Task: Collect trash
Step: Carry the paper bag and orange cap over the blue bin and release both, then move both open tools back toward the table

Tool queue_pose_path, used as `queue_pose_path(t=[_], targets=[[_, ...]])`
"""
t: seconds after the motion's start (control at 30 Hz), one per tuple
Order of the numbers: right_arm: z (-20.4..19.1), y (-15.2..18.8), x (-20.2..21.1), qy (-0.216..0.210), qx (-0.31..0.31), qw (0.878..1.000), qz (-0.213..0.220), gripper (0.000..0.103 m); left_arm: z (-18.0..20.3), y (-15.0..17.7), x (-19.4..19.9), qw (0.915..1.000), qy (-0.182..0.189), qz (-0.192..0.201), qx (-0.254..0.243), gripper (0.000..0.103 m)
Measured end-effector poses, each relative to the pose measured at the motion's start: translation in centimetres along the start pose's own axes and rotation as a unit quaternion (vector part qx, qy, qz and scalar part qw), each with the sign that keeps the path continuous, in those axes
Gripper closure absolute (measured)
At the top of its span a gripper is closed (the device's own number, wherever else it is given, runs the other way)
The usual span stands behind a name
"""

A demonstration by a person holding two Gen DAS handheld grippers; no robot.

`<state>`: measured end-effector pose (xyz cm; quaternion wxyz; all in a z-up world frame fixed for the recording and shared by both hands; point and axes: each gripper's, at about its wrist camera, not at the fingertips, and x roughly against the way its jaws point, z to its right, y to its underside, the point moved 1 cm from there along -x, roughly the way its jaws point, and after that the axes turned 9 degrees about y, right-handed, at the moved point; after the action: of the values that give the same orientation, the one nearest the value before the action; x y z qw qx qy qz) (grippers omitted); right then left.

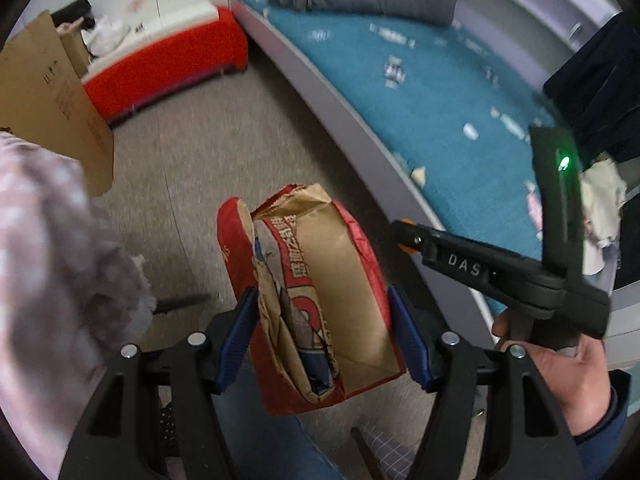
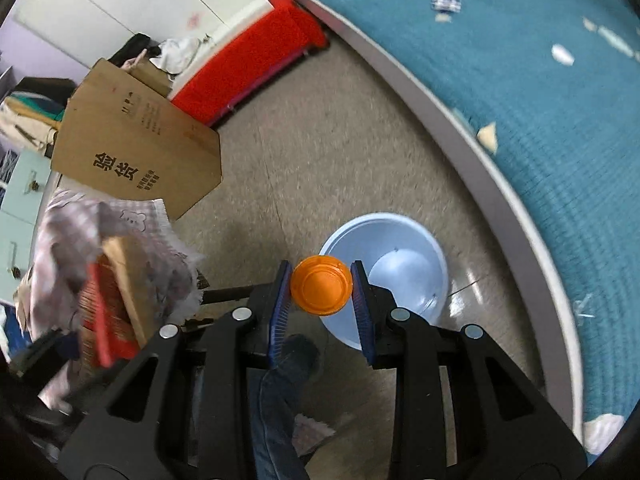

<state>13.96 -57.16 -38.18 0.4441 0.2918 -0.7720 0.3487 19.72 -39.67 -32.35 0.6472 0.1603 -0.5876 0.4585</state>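
Note:
My left gripper (image 1: 323, 326) is shut on a crumpled red and brown paper bag (image 1: 316, 300), held by its sides above the floor. The right gripper's black body (image 1: 500, 276) shows at the right of the left wrist view, with a hand (image 1: 560, 368) on its handle. In the right wrist view my right gripper (image 2: 321, 286) is shut on a round orange lid (image 2: 321, 290). Just beyond and below it on the floor stands a pale blue plastic bin (image 2: 404, 268), open side up with nothing showing inside. The paper bag (image 2: 116, 300) appears blurred at the left of that view.
A bed with a teal cover (image 2: 540, 120) and grey curved frame (image 2: 480, 172) runs along the right. A cardboard box (image 2: 136, 148) stands at the left by a red and white cabinet (image 2: 248, 68). Checked cloth (image 2: 80, 232) hangs at left. Jeans-clad legs (image 2: 280, 400) are below.

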Motion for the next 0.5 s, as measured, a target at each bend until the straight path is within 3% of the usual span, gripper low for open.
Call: queue_pose_path(t=[0.23,0.27,0.3,0.5], targets=[[1.4,-0.6,-5.2,-0.029,-0.044,0.997,-0.052,0.073,-1.6,-1.9,-6.2,0.9977,0.000,-0.067,0.008,0.033],[1.5,-0.6,-5.6,-0.031,-0.051,0.997,-0.057,0.068,-1.6,-1.9,-6.7,0.9971,-0.005,-0.075,0.004,0.026],[1.8,-0.6,-6.1,-0.031,-0.058,0.996,-0.062,0.053,-1.6,-1.9,-7.0,0.9968,-0.009,-0.079,0.001,0.020],[3.1,-0.7,-6.5,-0.031,-0.090,0.994,-0.062,0.030,-1.2,-2.3,-6.7,0.9979,-0.015,-0.063,-0.007,0.014]])
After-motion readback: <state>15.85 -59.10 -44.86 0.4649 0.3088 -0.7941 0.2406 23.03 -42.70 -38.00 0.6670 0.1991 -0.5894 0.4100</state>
